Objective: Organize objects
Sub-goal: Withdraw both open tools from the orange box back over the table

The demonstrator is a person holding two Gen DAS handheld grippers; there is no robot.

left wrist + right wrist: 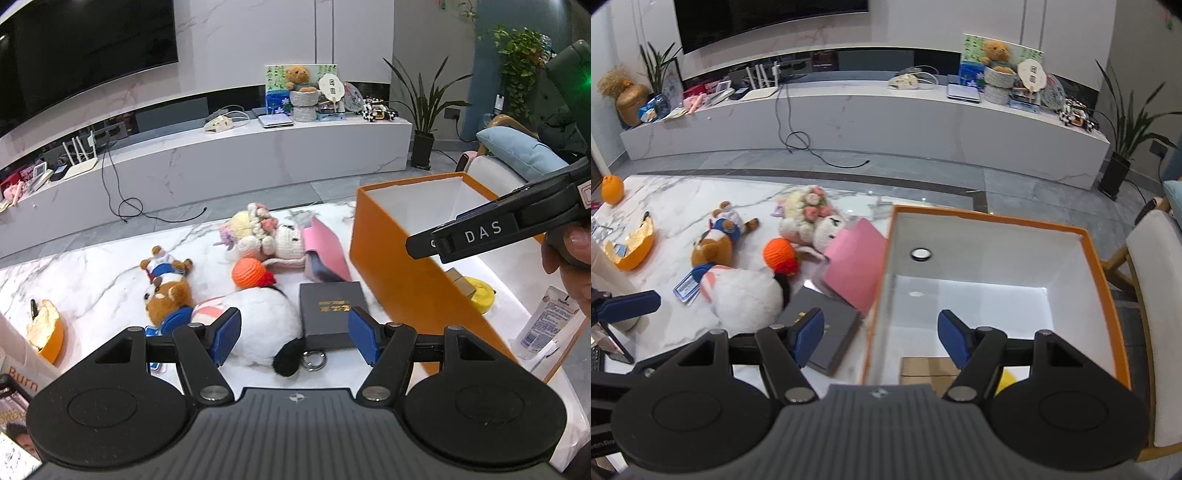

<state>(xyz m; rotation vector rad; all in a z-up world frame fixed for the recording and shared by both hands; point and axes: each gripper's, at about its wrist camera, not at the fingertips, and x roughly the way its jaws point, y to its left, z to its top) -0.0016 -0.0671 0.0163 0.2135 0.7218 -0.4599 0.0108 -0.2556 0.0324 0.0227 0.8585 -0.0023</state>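
Marble table: white plush, dark grey box, pink case, crocheted doll and brown plush lie beside the orange box, left gripper parted and empty above them, right gripper likewise parted, empty, over the orange box's rim.

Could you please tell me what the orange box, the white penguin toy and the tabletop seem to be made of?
Orange box: probably rigid cardboard, matte, with thin straight walls and white lining. White penguin toy: plush fabric, with fuzzy pile. Tabletop: looks like polished marble or imitation, grey-veined and glossy.
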